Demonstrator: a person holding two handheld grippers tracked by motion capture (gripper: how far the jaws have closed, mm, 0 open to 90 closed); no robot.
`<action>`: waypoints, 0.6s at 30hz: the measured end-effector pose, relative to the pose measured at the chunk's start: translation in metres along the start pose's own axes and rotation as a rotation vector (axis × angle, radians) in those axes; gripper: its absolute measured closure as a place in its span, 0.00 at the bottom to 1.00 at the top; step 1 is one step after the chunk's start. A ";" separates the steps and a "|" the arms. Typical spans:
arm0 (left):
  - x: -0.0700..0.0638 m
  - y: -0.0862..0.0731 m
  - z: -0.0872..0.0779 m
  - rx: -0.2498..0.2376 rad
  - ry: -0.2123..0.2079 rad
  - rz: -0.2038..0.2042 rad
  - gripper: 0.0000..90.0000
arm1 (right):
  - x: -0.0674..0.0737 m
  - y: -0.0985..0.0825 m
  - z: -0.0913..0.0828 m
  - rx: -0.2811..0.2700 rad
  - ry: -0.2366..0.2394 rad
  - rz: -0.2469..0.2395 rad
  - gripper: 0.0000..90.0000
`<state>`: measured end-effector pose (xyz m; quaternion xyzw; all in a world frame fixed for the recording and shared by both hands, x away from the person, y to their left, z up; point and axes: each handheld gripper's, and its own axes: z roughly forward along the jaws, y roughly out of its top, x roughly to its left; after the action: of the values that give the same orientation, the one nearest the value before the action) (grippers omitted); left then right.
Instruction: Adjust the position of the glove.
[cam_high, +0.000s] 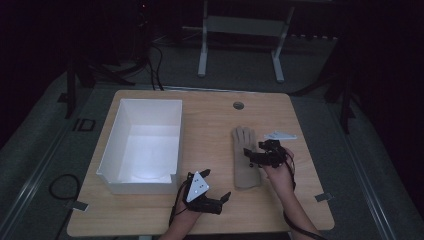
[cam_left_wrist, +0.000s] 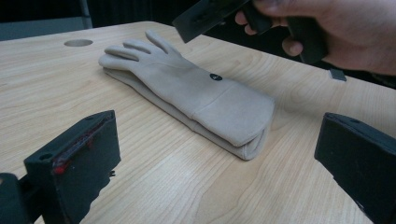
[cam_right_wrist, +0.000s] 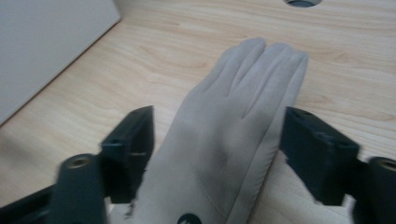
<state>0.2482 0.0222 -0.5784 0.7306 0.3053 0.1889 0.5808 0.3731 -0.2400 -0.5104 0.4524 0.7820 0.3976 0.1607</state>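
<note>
Dim room, pale wooden table (cam_high: 210, 120): a flat beige fabric glove (cam_high: 246, 157) lies directly under the right gripper (cam_right_wrist: 217, 140), whose jaws straddle it wide apart without pressing, seemingly having let it go. Well to that gripper's left, the left gripper (cam_left_wrist: 215, 154) waits open-jawed, aimed at the cuff, likely ready to help carry it toward the white cardboard box (cam_high: 145, 145).

The high view looks forward and down over the whole surface (cam_high: 210, 115) from the person's side, while each tongs-mounted camera sits low and close (barely above the wood), and all three views share the pale glove (cam_high: 245, 157) (cam_left_wrist: 196, 98) (cam_right_wrist: 224, 140).
</note>
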 end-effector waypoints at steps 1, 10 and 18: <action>0.000 0.000 0.000 0.000 0.001 0.003 0.00 | -0.002 0.000 0.000 -0.003 0.020 0.001 0.20; -0.003 0.004 0.005 -0.018 -0.062 0.097 0.00 | -0.011 -0.004 -0.007 -0.058 0.082 -0.101 0.17; -0.004 0.015 0.015 -0.017 -0.140 0.053 0.05 | -0.033 -0.011 -0.017 0.017 0.151 -0.086 0.14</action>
<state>0.2583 0.0063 -0.5679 0.7449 0.2430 0.1553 0.6016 0.3741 -0.2793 -0.5115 0.3886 0.8139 0.4165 0.1144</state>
